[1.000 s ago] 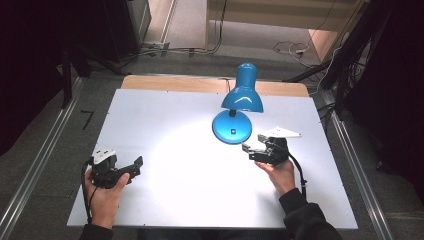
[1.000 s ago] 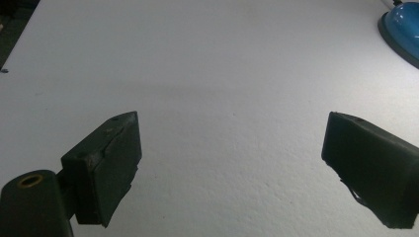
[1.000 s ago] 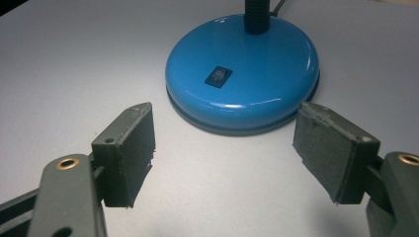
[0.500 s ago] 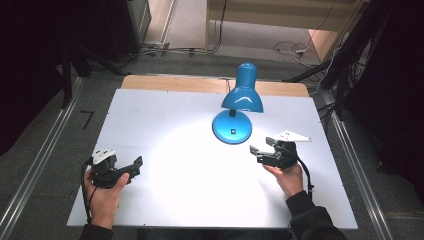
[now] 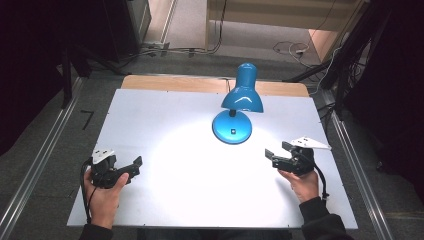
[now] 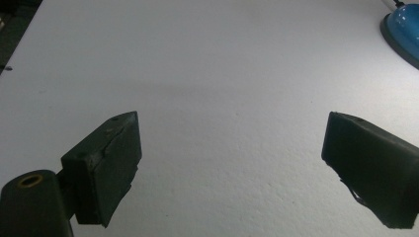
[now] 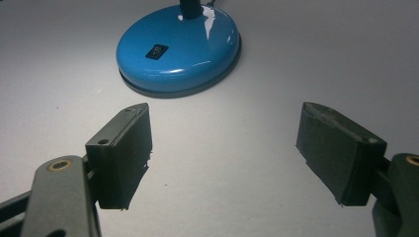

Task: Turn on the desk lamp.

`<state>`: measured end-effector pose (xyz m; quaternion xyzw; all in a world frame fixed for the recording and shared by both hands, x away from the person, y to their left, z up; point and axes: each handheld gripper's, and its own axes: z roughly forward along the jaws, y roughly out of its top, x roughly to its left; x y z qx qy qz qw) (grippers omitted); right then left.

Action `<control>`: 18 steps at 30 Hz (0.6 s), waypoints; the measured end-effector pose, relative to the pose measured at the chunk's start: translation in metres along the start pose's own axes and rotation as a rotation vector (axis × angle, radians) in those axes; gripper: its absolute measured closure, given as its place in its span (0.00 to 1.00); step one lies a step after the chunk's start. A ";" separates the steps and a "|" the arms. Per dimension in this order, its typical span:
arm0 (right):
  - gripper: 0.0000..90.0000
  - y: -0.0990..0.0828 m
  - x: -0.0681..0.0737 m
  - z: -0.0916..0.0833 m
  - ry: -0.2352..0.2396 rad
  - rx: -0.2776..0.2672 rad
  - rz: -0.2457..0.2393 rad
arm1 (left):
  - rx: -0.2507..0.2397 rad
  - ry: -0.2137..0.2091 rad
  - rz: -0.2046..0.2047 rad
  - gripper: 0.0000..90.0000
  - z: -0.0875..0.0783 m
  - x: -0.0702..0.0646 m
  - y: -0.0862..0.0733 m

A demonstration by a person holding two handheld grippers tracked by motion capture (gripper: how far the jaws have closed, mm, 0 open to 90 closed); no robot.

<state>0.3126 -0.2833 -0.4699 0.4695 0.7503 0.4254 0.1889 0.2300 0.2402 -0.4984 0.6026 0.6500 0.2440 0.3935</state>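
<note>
A blue desk lamp (image 5: 234, 127) stands lit on the white table (image 5: 165, 125), its shade (image 5: 242, 97) tipped down over a bright pool of light. My right gripper (image 5: 272, 157) is held to the right of the lamp's base, pointing left, open and holding nothing. In the right gripper view its gripper (image 7: 225, 143) faces the round base (image 7: 188, 44) and the black switch (image 7: 156, 51), a short way off. My left gripper (image 5: 131, 169) hovers near the front left, open and with nothing in it. The left gripper view has its gripper (image 6: 232, 148) over bare table, with the lamp base (image 6: 402, 29) far off.
A wooden strip (image 5: 175, 82) runs along the table's far edge. Metal rails (image 5: 45, 160) flank both sides. Cables (image 5: 287, 47) lie on the floor beyond the table. Dark equipment stands at the left and right.
My right gripper has drawn back from the lamp base, to the right and a little toward the near edge. The left gripper has hardly moved.
</note>
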 end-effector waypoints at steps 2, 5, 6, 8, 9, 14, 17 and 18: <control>0.21 -0.003 -0.005 -0.006 -0.013 -0.009 0.007 | 0.001 0.001 -0.001 0.10 0.000 0.000 0.000; 0.20 -0.009 -0.012 -0.016 -0.034 -0.015 0.017 | 0.001 0.005 -0.002 0.10 -0.001 0.001 0.000; 0.20 -0.012 -0.014 -0.018 -0.044 -0.015 0.022 | 0.001 0.006 -0.001 0.10 -0.001 0.001 0.000; 0.19 -0.017 -0.019 -0.023 -0.068 -0.007 0.027 | -0.002 0.008 -0.007 0.09 -0.001 0.002 -0.001; 0.19 -0.021 -0.022 -0.026 -0.079 -0.004 0.029 | 0.001 0.008 -0.007 0.10 -0.001 0.002 -0.001; 0.16 -0.042 -0.032 -0.039 -0.131 0.028 0.048 | 0.017 -0.001 -0.027 0.09 -0.001 0.006 -0.004; 0.15 -0.054 -0.034 -0.040 -0.177 0.049 0.025 | 0.056 0.003 -0.036 0.09 0.002 0.007 -0.008; 0.15 -0.056 -0.035 -0.039 -0.197 0.069 0.013 | 0.057 0.009 -0.036 0.09 0.002 0.008 -0.009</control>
